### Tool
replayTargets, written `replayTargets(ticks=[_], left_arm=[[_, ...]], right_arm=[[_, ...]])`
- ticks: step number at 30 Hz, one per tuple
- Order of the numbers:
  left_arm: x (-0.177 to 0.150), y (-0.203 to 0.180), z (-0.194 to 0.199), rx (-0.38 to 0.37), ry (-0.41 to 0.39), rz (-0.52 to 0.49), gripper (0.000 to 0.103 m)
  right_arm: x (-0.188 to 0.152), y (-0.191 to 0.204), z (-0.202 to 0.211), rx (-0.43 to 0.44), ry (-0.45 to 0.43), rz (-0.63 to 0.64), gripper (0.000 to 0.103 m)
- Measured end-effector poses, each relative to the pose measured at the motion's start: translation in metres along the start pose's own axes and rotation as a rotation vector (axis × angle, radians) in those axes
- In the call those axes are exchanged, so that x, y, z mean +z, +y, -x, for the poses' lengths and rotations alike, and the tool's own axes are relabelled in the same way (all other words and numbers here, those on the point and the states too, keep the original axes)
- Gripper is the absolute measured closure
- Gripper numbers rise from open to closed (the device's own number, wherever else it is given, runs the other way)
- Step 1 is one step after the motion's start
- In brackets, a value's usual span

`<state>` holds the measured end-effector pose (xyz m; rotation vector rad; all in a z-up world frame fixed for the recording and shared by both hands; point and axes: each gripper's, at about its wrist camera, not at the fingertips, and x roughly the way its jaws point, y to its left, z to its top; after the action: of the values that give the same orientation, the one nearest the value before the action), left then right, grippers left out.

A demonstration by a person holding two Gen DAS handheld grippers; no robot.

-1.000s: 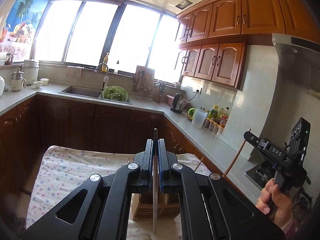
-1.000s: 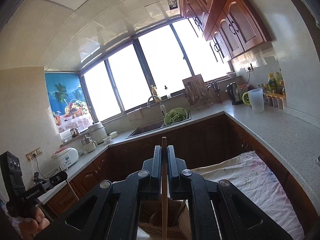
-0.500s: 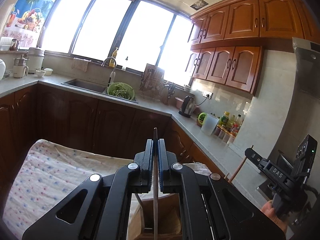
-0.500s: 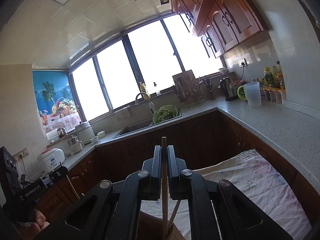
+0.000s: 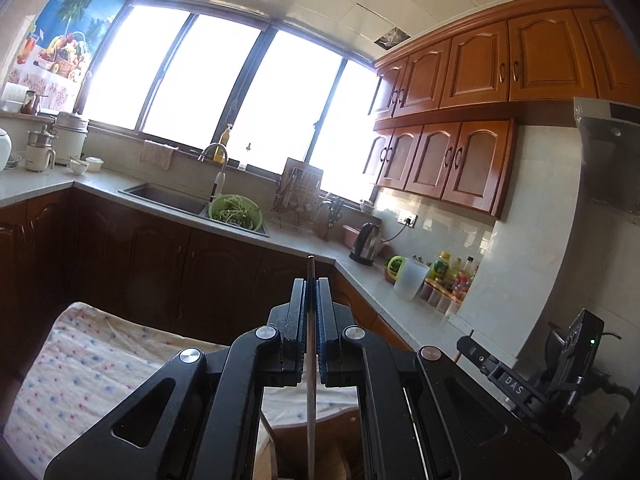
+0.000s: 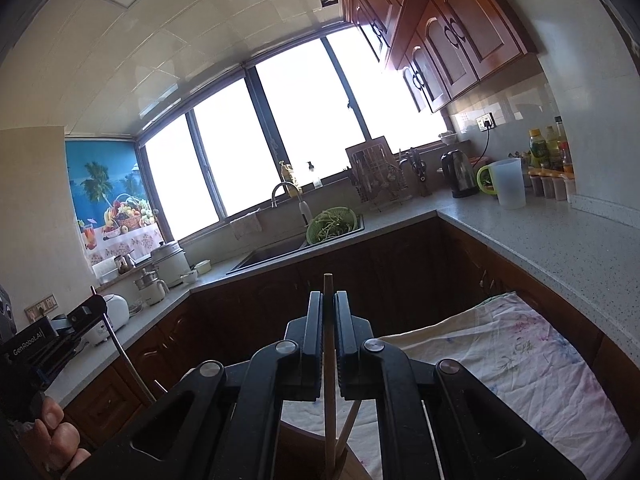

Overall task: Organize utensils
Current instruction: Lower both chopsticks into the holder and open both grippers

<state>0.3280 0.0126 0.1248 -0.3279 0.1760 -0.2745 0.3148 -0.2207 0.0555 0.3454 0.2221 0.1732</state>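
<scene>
Clearly both tools are carrying their sticks upright so the lower ends can drop straight into the wooden holder (image 5: 316,456) that sits on the flowered cloth (image 5: 92,376) just below them. From the left side, the left gripper (image 5: 311,284) has its jaws pressed together on a thin grey metal chopstick (image 5: 311,400), which stands vertical between the pads, its tip poking a little above them and its lower end running down into the holder's opening at the bottom edge of the view. The right gripper (image 6: 329,298) is likewise pinched tight, on a pale wooden chopstick (image 6: 329,408) held upright, with its foot already among other sticks; another wooden stick (image 6: 349,426) leans there beside it. How deep either one sits inside I cannot tell, since the bottom of the holder is cut off. Each tool shows in the other's view: the right one at the far right (image 5: 520,384), the left one at the far left with its metal stick slanting down and the person's hand (image 6: 56,440) wrapped round the grip. My guess is that the sticks are nearly home, and what remains is to let the jaws part so each one settles among the rest without tipping the holder.
</scene>
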Motion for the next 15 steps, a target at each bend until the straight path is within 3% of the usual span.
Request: replayTargets(ticks=[6,15], left_arm=[[-0.023,0.016,-0.019,0.024,0.023,0.028,0.100],[-0.068,0.026,-0.032,0.034,0.144,0.009,0.099]], right_arm=[[-0.014,0.001,-0.010,-0.006,0.017,0.005,0.098],[-0.038,-0.010,-0.010,-0.001,0.079,-0.014,0.098]])
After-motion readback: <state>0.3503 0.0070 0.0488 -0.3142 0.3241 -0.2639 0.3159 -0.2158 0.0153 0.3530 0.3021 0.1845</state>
